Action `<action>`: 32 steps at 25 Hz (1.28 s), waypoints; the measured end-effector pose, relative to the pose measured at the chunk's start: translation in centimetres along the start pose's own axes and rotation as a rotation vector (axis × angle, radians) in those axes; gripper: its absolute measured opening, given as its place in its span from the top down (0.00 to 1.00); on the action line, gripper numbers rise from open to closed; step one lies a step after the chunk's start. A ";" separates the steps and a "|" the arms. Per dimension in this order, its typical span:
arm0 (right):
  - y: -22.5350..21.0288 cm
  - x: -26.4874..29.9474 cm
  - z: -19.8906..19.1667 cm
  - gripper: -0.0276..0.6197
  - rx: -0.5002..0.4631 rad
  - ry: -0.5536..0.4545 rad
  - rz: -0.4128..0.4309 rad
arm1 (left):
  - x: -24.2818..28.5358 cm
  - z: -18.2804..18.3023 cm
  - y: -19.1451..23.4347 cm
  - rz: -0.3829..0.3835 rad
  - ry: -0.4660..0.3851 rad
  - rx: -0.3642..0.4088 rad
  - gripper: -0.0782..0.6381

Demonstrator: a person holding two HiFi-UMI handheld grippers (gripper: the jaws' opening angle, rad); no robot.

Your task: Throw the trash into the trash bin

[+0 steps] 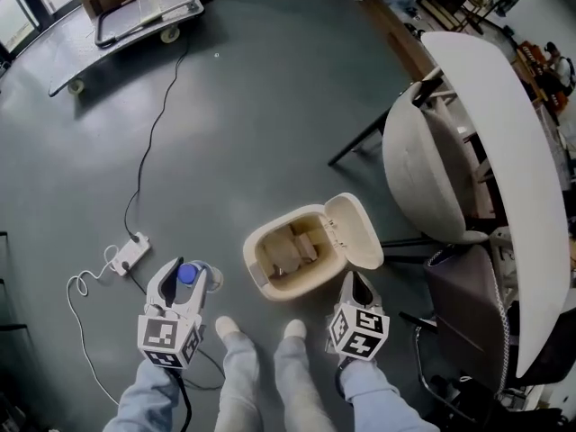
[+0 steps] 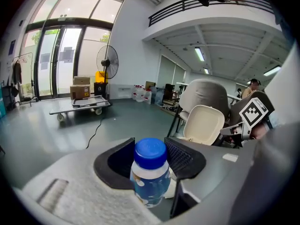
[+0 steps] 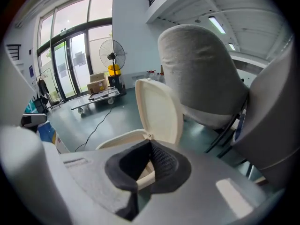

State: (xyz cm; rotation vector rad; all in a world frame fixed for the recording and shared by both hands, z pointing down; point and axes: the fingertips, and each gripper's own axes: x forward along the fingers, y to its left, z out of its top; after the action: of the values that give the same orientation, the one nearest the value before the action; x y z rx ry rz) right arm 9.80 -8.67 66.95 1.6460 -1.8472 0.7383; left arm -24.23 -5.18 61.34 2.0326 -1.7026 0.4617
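Observation:
A small bottle (image 1: 187, 274) with a blue cap and a blue-and-white label stands upright between the jaws of my left gripper (image 1: 184, 282), which is shut on it just below the cap. The left gripper view shows the bottle (image 2: 150, 175) close up in that gripper (image 2: 150, 156). A cream trash bin (image 1: 256, 241) stands on the floor to the right of it, with its lid (image 1: 355, 230) flipped open and brown scraps inside. My right gripper (image 1: 353, 284) hangs beside the bin's near right corner, shut and empty. In its own view the right gripper (image 3: 150, 146) points at the bin lid (image 3: 159, 111).
A grey chair (image 1: 432, 169) and a long white table (image 1: 513, 151) stand to the right of the bin. A white power strip (image 1: 130, 252) with cables lies on the floor at left. A flat cart (image 1: 135, 12) with a box is far back. The person's feet (image 1: 229, 328) are below.

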 end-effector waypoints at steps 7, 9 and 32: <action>-6.6 -2.1 0.3 0.95 0.068 -0.003 -0.044 | 1.9 3.1 -7.6 -0.100 -0.010 0.073 0.60; -8.3 -2.3 0.2 0.95 0.075 -0.005 -0.052 | 2.9 3.8 -9.8 -0.123 -0.010 0.088 0.60; -16.8 -0.2 -3.1 0.95 0.177 0.062 -0.119 | 18.3 -3.5 -21.6 -0.327 0.155 0.267 0.60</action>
State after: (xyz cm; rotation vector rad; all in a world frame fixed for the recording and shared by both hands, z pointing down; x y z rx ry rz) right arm 26.64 -7.94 69.59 1.8044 -1.6654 0.9124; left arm 0.43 -15.56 71.16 2.3391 -1.2406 0.7436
